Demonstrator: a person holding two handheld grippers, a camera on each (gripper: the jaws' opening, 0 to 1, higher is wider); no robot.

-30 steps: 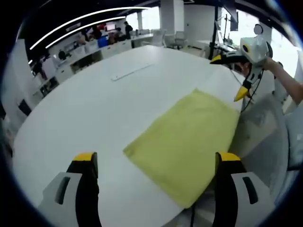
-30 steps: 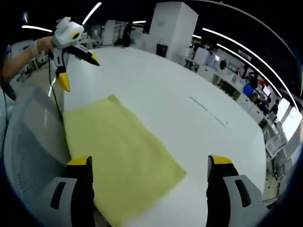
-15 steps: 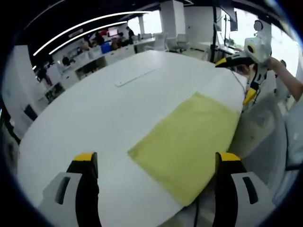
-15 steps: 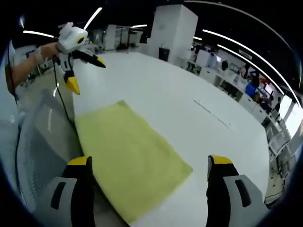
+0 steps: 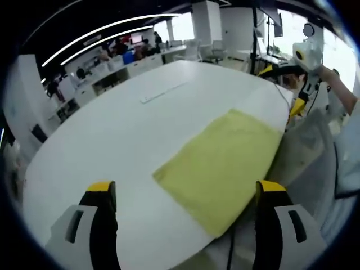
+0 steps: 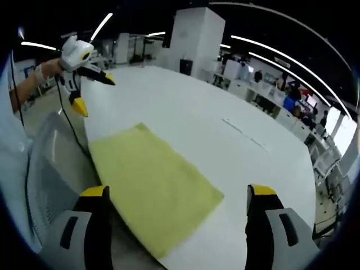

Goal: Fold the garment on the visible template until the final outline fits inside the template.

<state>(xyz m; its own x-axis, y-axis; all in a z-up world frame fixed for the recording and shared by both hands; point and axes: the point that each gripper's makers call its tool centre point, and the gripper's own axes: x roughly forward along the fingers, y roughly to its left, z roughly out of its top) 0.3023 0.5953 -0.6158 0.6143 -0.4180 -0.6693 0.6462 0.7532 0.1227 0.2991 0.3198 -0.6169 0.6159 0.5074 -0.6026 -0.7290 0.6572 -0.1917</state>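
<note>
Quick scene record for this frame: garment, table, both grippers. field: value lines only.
garment: yellow cloth, folded to a flat rectangle at the table's near edge
table: large white oval table
template: cannot tell, no outline visible
left gripper: open, held in the air beside the table, clear of the cloth
right gripper: open, held in the air past the cloth's far corner
contact: neither gripper touches the cloth

Pulled back and higher than a second ago: left gripper (image 5: 181, 192), so more of the white table (image 5: 112, 129) comes into its view and the yellow garment (image 5: 225, 166) looks smaller. Right gripper (image 5: 281, 84), seen from the left gripper view, now farther off past the table's edge. Right gripper view likewise drawn back, with the left gripper (image 6: 90, 87) smaller and farther from the garment's corner. Garment itself unmoved on the table.
</note>
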